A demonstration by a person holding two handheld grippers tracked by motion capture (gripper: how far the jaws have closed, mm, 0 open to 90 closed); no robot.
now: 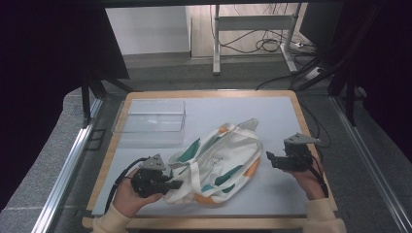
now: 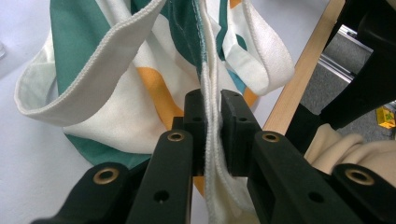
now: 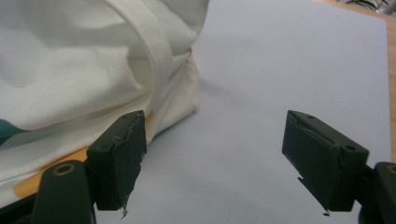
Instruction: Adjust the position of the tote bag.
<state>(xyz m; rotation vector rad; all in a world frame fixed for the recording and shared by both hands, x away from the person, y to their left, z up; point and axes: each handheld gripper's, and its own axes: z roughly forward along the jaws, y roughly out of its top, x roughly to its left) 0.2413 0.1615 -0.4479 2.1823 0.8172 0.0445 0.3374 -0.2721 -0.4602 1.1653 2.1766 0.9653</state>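
Bag (image 1: 218,162) lies diagonally across the counter (image 1: 272,116), left gripper (image 2: 212,116) pinching its hem, right gripper (image 3: 210,163) released; clear bin (image 1: 150,121) behind.

Matt woven cloth bag (image 1: 218,162), clear glossy plastic box (image 1: 150,121), smooth matt mat (image 1: 272,116), wooden table edge (image 1: 301,116).

Bare mat (image 1: 272,116) right — bag (image 1: 218,162) central
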